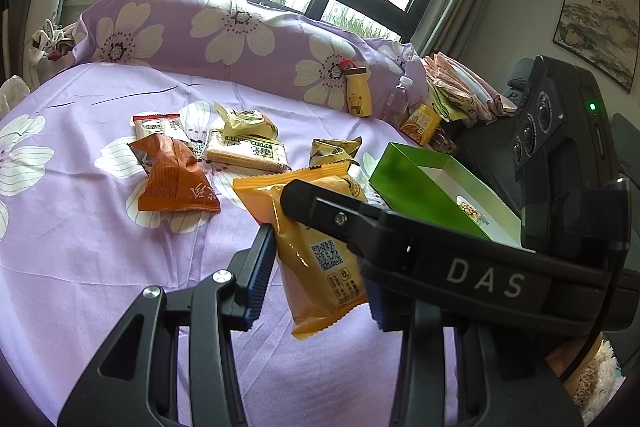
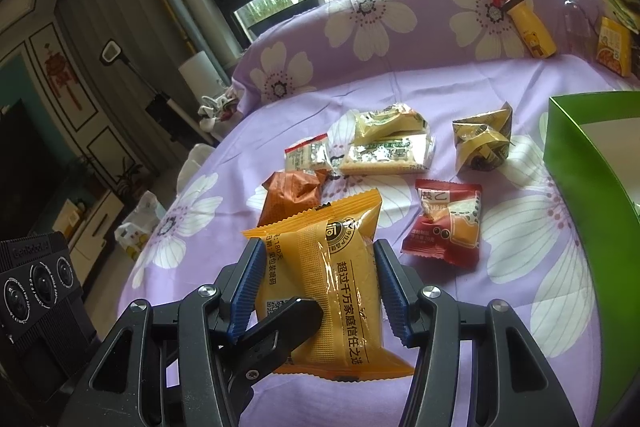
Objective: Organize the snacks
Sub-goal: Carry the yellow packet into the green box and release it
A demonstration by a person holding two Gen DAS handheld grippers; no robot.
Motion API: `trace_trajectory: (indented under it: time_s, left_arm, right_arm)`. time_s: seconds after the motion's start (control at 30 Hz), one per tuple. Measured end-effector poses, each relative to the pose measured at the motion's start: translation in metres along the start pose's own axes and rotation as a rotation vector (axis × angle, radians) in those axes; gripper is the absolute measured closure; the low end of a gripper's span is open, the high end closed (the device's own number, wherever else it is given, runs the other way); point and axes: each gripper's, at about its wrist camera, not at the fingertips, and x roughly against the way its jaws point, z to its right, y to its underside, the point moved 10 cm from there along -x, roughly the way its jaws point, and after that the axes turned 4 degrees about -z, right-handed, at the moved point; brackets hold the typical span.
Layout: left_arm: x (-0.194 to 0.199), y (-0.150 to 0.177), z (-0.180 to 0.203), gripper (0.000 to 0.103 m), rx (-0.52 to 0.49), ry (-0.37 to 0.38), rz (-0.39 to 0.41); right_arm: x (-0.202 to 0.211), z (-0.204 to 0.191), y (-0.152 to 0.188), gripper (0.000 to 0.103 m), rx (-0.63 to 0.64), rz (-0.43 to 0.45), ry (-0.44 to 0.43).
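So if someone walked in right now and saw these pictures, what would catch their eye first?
Probably the glossy orange-yellow snack packet, held up in the foreground with both the right gripper and the left gripper around it. Behind it, more wrapped snacks lie scattered on the lilac flowered bedsheet, including a crinkled dark orange packet. At the right edge sits an open bright green cardboard box.

The left gripper (image 1: 316, 279) is matte black with ribbed blue pads (image 1: 260, 279) and silver screws at its linkage joints. The right gripper (image 2: 316, 291) matches it, and its body carries white "DAS" lettering at lower right of the left wrist view, beneath a camera block with a green light.
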Motion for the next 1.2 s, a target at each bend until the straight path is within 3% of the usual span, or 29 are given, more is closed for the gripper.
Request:
trace_trajectory:
  time_s: [0.9,1.2]
  left_arm:
    - [0.002,-0.009,0.007,0.063,-0.014,0.001,0.01]
    - [-0.002,-0.043,0.064,0.063,-0.11,0.037,0.043]
  right_arm:
    - [0.004,-0.001,-0.004,0.046,0.005,0.005,-0.005]
    - [0.047,0.016,-0.038,0.046,0.001,0.087,-0.005]
